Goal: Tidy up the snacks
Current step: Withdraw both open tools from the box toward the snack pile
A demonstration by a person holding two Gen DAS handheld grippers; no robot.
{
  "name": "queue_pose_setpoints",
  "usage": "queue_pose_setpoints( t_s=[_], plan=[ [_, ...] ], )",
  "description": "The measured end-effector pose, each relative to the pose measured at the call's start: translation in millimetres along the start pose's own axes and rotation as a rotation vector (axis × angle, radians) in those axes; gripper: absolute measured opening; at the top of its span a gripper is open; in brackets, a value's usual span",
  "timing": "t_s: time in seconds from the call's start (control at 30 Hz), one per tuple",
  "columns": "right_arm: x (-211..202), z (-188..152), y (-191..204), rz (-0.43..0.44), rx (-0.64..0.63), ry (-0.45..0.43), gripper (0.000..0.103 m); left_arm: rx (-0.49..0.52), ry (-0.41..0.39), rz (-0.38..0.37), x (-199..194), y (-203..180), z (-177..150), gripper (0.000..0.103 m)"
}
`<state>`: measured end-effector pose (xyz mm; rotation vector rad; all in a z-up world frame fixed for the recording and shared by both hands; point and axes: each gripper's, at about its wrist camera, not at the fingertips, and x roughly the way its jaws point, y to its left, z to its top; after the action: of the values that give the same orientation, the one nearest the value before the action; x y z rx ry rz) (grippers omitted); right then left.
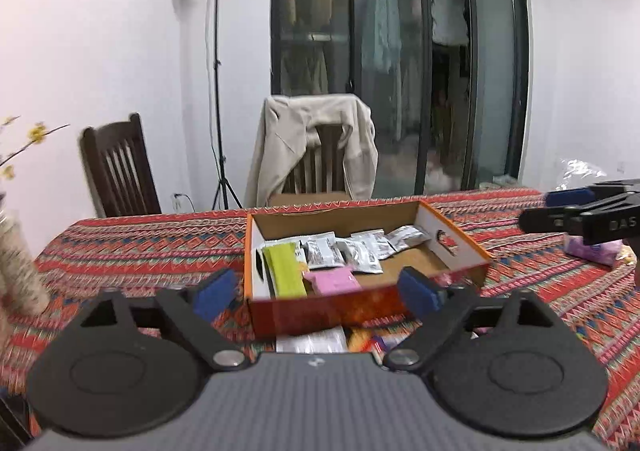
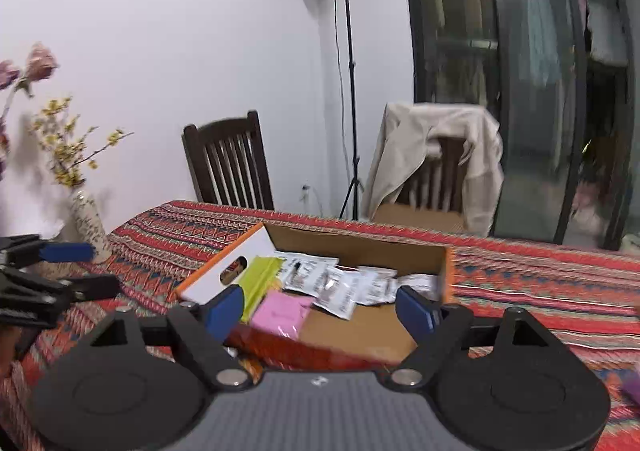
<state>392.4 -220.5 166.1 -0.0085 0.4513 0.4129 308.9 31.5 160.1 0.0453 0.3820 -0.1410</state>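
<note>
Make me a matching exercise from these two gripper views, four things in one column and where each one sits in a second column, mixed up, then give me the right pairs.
Things:
1. pink packet
2. beige jacket
3. flower vase
4. lamp stand

Places:
A. on the tablecloth, away from the box
B. draped over a chair back
C. on the floor by the white wall
D. inside the cardboard box, beside the green packet

Pairs: 1-D, 2-B, 3-A, 4-C

Both the left gripper and the right gripper are open and hold nothing.
</note>
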Motion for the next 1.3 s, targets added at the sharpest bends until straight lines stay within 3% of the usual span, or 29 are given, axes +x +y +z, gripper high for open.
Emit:
queue_pose_setpoints(
  t_s=[0.07, 0.17, 0.4, 0.63, 0.87, 1.03, 1.3],
  plan=[
    [-29.0, -19.5, -1.4, -0.026, -0.015, -0.024, 0.093, -0.023, -0.021, 0.017, -23.8, -7.9, -22.4, 0.098],
    [-64.4, -59.0, 0.4, -0.076, -0.049, -0.035, 0.093, -0.042, -0.008, 0.045, -49.2, -23.9, -60.6, 0.100],
    [-101.4, -155.6, 16.0, -0.115, -0.075, 0.010, 0.093, -0.103, 0.145, 0.074, -61.3, -42.4, -123.8, 0.100],
    [-107.5, -216.0, 21.4, -0.038, 0.028, 0.121, 0.093, -0.075, 0.210, 0.078, -56.8, -57.0, -145.9, 0.100],
    [-104.8, -215.4, 22.2, -0.050, 0.020, 0.100, 0.093, -0.019, 0.208, 0.085, -47.4, -66.8, -138.0, 0.100],
    [-89.9, -206.1, 33.0, -0.044, -0.026, 0.108, 0.093, -0.047, 0.210, 0.099, -38.1, -54.4, -136.0, 0.100],
    [-14.8, -160.6, 94.0, 0.101, -0.165, 0.132, 0.092, -0.148, 0.191, 0.172, -36.9, 0.6, -136.6, 0.100]
  ],
)
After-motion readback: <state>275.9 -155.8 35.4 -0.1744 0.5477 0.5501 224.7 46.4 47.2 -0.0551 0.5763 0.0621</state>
